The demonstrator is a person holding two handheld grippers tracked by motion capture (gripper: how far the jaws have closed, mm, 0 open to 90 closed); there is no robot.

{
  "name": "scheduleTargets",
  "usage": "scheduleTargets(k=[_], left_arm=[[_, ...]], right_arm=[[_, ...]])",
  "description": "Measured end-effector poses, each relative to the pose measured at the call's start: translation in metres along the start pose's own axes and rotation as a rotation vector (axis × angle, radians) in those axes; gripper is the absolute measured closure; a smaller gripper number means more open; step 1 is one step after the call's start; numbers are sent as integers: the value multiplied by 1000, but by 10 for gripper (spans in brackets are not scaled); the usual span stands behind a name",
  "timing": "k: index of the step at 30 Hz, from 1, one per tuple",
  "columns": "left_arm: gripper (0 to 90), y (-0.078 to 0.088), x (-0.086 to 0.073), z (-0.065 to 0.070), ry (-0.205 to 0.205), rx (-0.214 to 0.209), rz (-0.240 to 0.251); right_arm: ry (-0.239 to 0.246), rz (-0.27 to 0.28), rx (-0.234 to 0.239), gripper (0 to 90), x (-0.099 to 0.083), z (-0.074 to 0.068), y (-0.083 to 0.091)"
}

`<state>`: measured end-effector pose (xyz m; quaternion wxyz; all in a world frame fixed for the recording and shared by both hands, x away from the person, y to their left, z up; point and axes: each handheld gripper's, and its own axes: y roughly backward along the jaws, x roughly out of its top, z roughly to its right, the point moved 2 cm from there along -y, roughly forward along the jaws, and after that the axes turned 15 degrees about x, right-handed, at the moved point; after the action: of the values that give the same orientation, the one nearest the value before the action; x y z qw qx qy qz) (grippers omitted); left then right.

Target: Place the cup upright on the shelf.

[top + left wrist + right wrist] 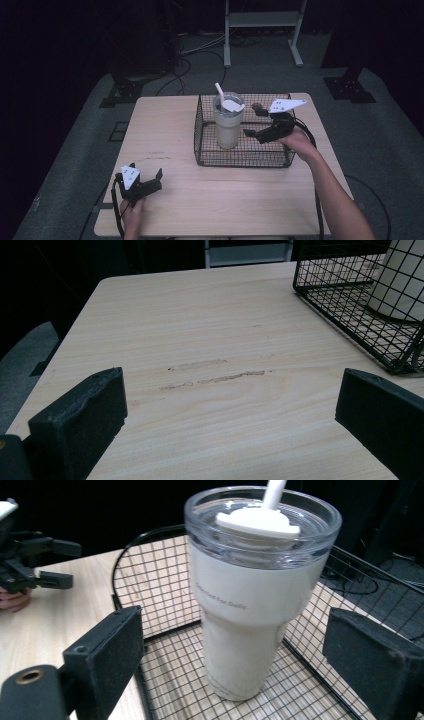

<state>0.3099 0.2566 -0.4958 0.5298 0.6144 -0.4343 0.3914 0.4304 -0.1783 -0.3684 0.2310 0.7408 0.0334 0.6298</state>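
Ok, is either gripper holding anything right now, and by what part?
Nothing is held. The right gripper is open, its jaws apart either side of the cup in the basket. The left gripper is open over the table.

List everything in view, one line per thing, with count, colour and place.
tumbler: 1, cream-white with a clear lid, standing upright inside the basket
straw: 1, white, rising from the tumbler's lid
wire basket: 1, black, on the far right part of the table
table: 1, light wood, centre of the scene
scuff marks: a few, dark, on the tabletop left of the basket
white frame: 1, white, on the floor beyond the table
cables: several, dark, on the grey floor behind the table
left gripper: 1, black, open, low over the table's near left corner
right gripper: 1, black, open, over the basket, right of the tumbler
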Motion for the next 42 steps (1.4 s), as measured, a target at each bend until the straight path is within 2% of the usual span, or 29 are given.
scheduleTargets(k=[8,14,23,42], left_arm=[[0,0,0,0,-7,3,-1],[0,0,0,0,-10,3,-1],[0,-1,0,0,-4,3,-1],[0,0,0,1,-11,2,-5]], right_arm=[[3,-5,12,88,-8,-11,5],[1,18,13,88,-13,-18,13],[10,7,14,88,-21,-30,22],[-5,26,19,88,-51,-49,38]])
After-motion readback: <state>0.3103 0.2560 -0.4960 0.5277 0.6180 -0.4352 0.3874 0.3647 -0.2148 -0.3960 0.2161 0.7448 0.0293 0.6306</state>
